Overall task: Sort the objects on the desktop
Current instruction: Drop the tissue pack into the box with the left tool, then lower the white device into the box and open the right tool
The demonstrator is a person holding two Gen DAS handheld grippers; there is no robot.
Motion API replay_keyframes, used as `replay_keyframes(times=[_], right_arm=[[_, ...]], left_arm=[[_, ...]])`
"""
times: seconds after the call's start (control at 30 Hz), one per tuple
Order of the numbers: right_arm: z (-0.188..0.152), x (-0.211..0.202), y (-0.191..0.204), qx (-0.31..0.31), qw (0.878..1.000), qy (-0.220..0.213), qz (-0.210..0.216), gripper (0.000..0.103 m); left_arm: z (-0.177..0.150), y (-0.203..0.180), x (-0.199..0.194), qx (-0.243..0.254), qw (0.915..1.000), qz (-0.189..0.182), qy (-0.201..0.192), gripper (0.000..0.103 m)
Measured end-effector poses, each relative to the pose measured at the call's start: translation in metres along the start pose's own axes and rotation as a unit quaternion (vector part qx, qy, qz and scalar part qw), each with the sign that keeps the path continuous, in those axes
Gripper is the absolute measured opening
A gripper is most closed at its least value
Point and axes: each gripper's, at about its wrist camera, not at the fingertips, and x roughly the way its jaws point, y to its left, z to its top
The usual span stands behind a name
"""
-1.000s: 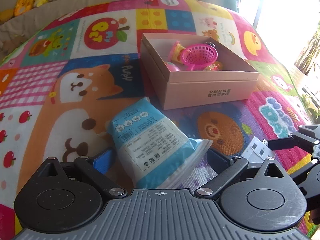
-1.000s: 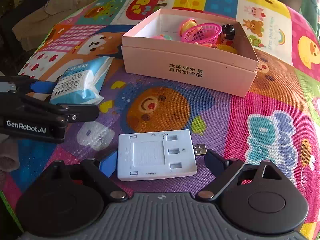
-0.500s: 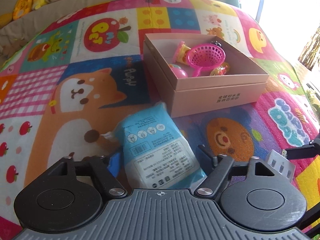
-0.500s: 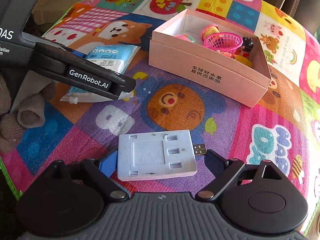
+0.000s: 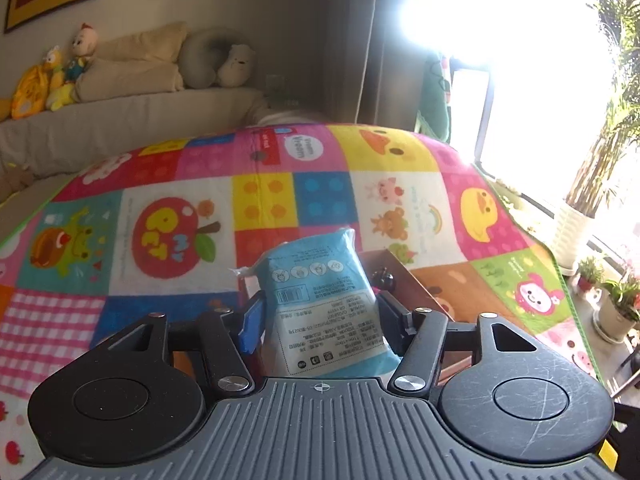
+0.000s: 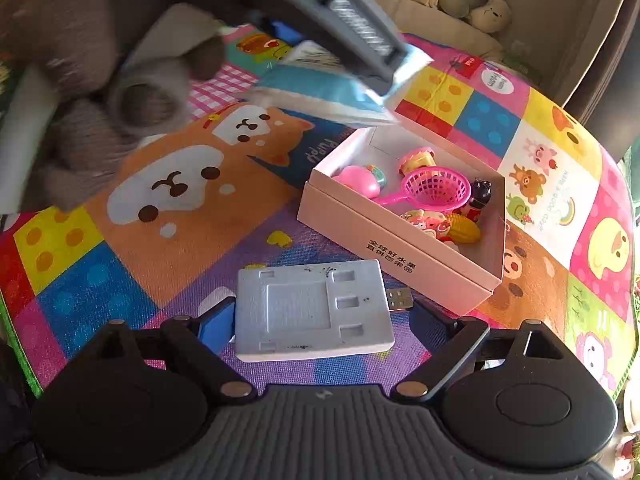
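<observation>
My left gripper point(image 5: 320, 312) is shut on a blue tissue pack point(image 5: 320, 300) and holds it in the air over the pink cardboard box point(image 5: 404, 272). In the right wrist view the tissue pack point(image 6: 320, 92) hangs above the box's far left corner. The box point(image 6: 384, 240) holds several toys, among them a pink toy basket point(image 6: 436, 190). My right gripper point(image 6: 320, 316) is shut on a white USB hub point(image 6: 312, 310), held just above the mat in front of the box.
A colourful cartoon play mat point(image 6: 180, 200) covers the surface. A beige sofa point(image 5: 120, 120) with plush toys stands behind it. Potted plants point(image 5: 580, 200) stand by the bright window at the right.
My left gripper has closed on the tissue pack, lifted it off the mat and carried it over the box. My right gripper has kept the USB hub and moved nearer the box.
</observation>
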Motion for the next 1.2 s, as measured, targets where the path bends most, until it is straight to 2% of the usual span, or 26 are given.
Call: replay_keyframes(times=[0.1,0.17,0.23,0.27,0.4,0.47,0.57,0.67,0.77,0.87,1.0,1.07,1.2], right_arm=[[-0.001,0.005,-0.004,0.0,1.0,0.005,0.002,0.091],[-0.003,0.007,-0.01,0.005,1.0,0.012,0.002,0.091],[-0.001,0.006,-0.02,0.011,1.0,0.013,-0.003,0.091],[0.002,0.004,-0.025,0.014,1.0,0.01,-0.008,0.091],[0.045,-0.009,-0.059,0.044,0.998,-0.022,-0.026,0.091],[0.075,-0.009,-0.075,0.061,0.997,-0.039,-0.029,0.091],[0.125,0.015,-0.093,0.085,0.994,-0.054,-0.044,0.091],[0.16,0.065,-0.103,0.121,0.991,-0.029,-0.046,0.091],[0.178,0.11,-0.106,0.137,0.988,-0.015,-0.066,0.091],[0.184,0.146,-0.112,0.159,0.984,-0.005,-0.082,0.091],[0.182,0.165,-0.118,0.168,0.983,-0.013,-0.068,0.095],[0.176,0.158,-0.122,0.183,0.981,-0.017,-0.057,0.098],[0.144,0.117,-0.132,0.227,0.973,-0.032,-0.022,0.101]], left_arm=[[-0.008,0.008,0.021,-0.021,0.9995,0.017,0.018,0.078],[-0.022,0.022,0.02,-0.037,0.9985,0.022,0.033,0.086],[-0.043,0.038,0.011,-0.038,0.9971,0.045,0.049,0.095],[-0.051,0.045,0.008,-0.038,0.9962,0.051,0.059,0.096],[-0.088,0.066,0.002,-0.039,0.9879,0.027,0.147,0.097],[-0.101,0.066,0.001,-0.037,0.9854,0.014,0.165,0.097],[-0.113,0.063,-0.002,-0.029,0.9857,0.001,0.166,0.098],[-0.116,0.066,-0.002,-0.04,0.9857,-0.008,0.163,0.099],[-0.117,0.072,-0.002,-0.051,0.9846,-0.015,0.166,0.1],[-0.118,0.078,-0.002,-0.057,0.9849,-0.014,0.163,0.1],[-0.122,0.08,-0.002,-0.058,0.9864,-0.008,0.154,0.1],[-0.125,0.08,-0.003,-0.055,0.987,-0.006,0.151,0.101],[-0.132,0.065,-0.013,-0.027,0.9917,0.002,0.125,0.102]])
